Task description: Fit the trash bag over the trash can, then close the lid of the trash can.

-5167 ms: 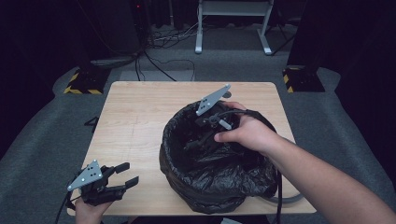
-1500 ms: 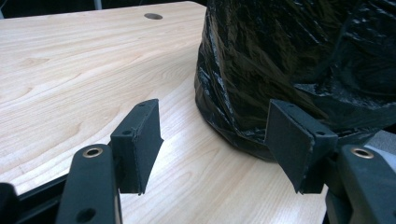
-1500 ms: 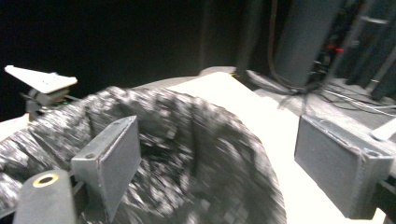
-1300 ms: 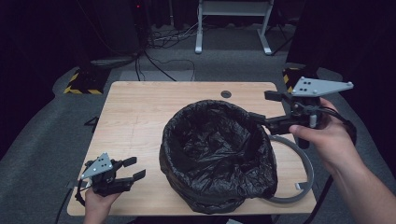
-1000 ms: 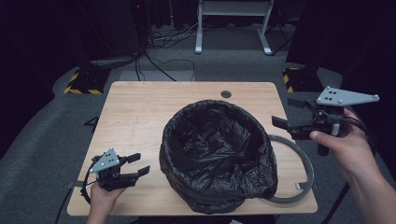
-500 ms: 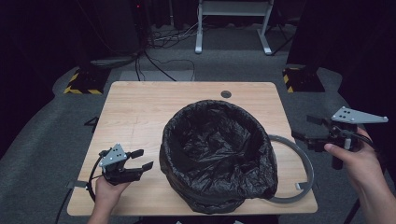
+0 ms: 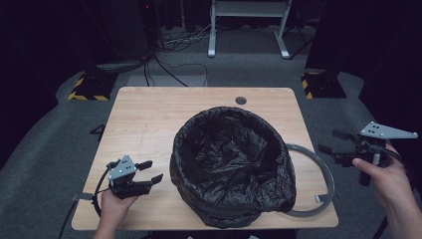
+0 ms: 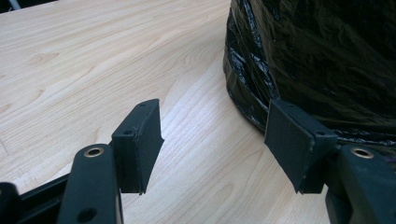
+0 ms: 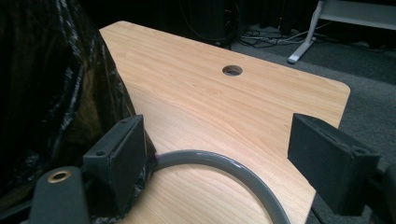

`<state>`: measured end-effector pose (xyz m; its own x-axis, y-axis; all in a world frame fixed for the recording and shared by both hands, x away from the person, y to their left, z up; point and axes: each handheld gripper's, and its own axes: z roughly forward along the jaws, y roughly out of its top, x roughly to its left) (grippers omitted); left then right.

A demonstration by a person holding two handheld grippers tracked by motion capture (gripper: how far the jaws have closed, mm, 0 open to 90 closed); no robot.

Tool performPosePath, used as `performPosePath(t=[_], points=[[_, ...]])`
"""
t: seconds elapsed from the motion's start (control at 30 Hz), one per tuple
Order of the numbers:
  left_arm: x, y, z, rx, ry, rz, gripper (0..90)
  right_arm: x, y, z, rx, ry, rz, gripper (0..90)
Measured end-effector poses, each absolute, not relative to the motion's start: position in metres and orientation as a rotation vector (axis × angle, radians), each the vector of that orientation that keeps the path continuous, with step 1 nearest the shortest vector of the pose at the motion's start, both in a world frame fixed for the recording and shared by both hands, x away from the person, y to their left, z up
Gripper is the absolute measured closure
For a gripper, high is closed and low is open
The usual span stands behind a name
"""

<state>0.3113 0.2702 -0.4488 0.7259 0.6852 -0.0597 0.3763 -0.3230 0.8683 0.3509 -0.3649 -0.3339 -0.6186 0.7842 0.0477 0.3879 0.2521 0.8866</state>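
A round bin lined with a black plastic bag point(image 7: 231, 164) stands on the wooden table point(image 7: 149, 114), right of centre. A grey hoop point(image 7: 326, 174) lies flat on the table against the bin's right side. My left gripper point(image 7: 153, 170) is held low at the front left and stands open, its jaws pointing at the bag's wall point(image 8: 317, 56) without touching it. My right gripper point(image 7: 329, 141) hovers just past the table's right edge, facing the hoop point(image 9: 261, 186) and the bag point(image 9: 51, 93). Its jaws have just been closing slightly, stay open, and hold nothing.
A round cable hole point(image 7: 241, 100) sits near the table's far edge. Beyond the table are floor cables point(image 7: 164, 64), a white desk frame point(image 7: 249, 10) and yellow-black striped bases point(image 7: 87, 89). Bare wood spans the left and far parts of the tabletop.
My right hand has left the bin's rim, swung out to the right and sunk beside the table's right edge. The left gripper has stayed near the front left, nudged slightly toward the bin.
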Motion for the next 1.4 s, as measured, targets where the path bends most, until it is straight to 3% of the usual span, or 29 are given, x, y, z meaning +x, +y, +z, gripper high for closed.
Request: performPosePath(t=[0.73, 1.13, 1.4], points=[[0.307, 0.273, -0.451, 1.966, 0.832, 0.411, 36.4, 0.359, -0.399, -0.375, 1.167, 2.073, 1.288, 21.6], [0.306, 0.272, -0.456, 1.978, 0.847, 0.405, 36.3, 0.370, -0.418, -0.421, 1.227, 2.092, 1.209, 32.0], [0.308, 0.271, -0.457, 1.991, 0.845, 0.410, 36.4, 0.380, -0.427, -0.458, 1.306, 2.099, 1.195, 33.8]])
